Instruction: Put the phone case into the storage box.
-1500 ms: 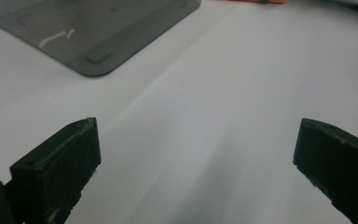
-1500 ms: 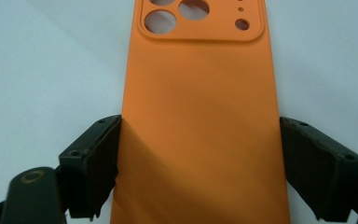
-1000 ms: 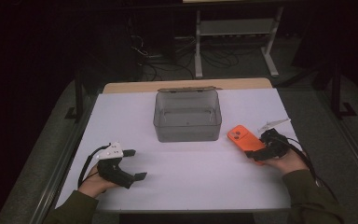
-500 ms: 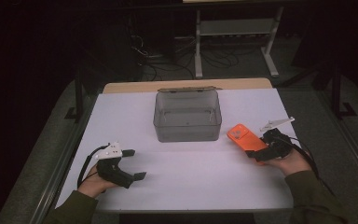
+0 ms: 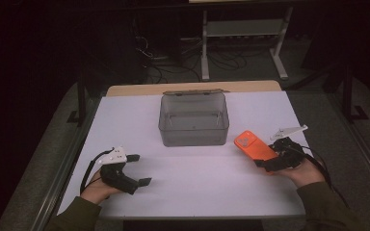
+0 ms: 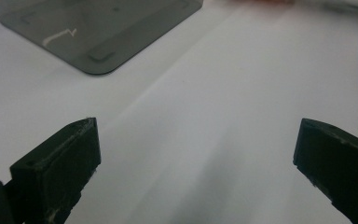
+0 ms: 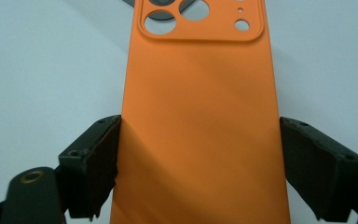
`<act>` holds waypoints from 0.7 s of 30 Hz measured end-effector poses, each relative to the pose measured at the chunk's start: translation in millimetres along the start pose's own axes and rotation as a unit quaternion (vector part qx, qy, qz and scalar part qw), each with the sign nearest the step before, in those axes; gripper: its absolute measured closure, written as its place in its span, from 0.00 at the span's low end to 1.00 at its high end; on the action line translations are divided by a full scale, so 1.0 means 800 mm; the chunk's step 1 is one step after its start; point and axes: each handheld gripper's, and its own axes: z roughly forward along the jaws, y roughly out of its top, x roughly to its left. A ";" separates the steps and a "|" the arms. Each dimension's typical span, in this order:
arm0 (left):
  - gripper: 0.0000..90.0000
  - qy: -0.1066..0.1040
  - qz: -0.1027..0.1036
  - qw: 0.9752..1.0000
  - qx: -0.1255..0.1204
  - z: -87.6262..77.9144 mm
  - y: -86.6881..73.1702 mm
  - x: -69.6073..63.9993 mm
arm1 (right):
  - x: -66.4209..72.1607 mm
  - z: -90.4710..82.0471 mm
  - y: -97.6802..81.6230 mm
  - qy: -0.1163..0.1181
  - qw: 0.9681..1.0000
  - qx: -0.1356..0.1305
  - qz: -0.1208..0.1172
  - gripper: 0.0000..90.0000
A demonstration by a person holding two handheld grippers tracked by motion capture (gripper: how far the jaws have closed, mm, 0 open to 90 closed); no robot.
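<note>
Item one: an orange phone case (image 7: 200, 126), back side up with the camera cut-outs at the far end, is held across its width by the right gripper (image 7: 200, 158), whose two black jaws are pressed against its long edges. In the high view the phone case (image 5: 253, 145) is seen at the right of the white table (image 5: 202, 187), just beside the front right corner of a grey see-through box (image 5: 193, 119), with the right gripper (image 5: 274, 161) clasped on its near end. Item two: the box is placed at the middle of the table, open at the top. Item three: the left gripper (image 5: 136, 169) is rested at the table's near left, jaws spread wide with bare table between them, well apart from the box.
</note>
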 end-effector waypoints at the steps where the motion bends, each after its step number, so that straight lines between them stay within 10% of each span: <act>1: 0.00 0.000 0.000 1.000 0.000 0.000 0.000 0.000 | 0.000 0.000 0.000 0.000 1.000 0.000 0.000 0.18; 21: 0.00 -0.001 0.000 1.000 0.001 0.001 -0.001 0.000 | 0.021 -0.001 0.002 0.014 1.000 0.001 -0.022 0.18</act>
